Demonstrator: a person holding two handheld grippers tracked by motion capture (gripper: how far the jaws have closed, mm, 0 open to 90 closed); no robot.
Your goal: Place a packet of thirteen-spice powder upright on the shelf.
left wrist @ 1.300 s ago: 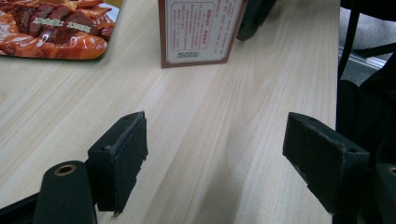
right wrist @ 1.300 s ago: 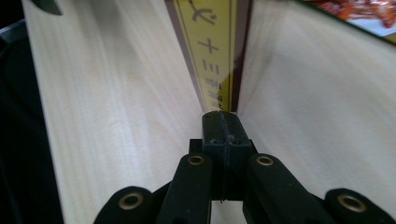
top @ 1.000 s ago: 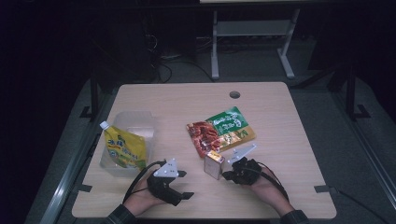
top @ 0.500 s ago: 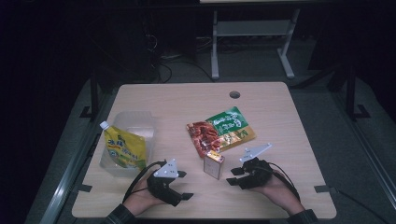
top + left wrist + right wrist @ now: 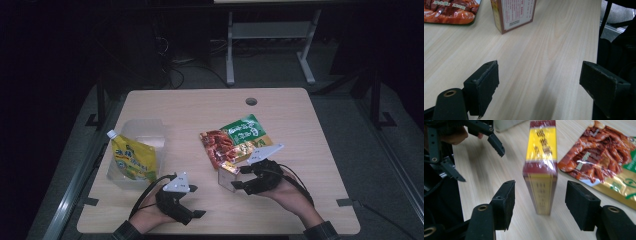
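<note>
Right tool (image 5: 537, 202) just opening, spread astride box (image 5: 541, 167); box on edge, long axis along jaws.

The left tongs (image 5: 539, 82) stand wide open over the bare wooden counter (image 5: 544, 50), with a small box (image 5: 514, 13) standing farther off beside a red food bag (image 5: 449, 11).

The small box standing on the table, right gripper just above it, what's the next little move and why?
Probably draw the right gripper back and up, clear of the small box. Its jaws have just been opening, and both pads now stand apart from the box's sides, so nothing grips it. The box stands upright on the table beside the red snack packet, apparently set down.
</note>
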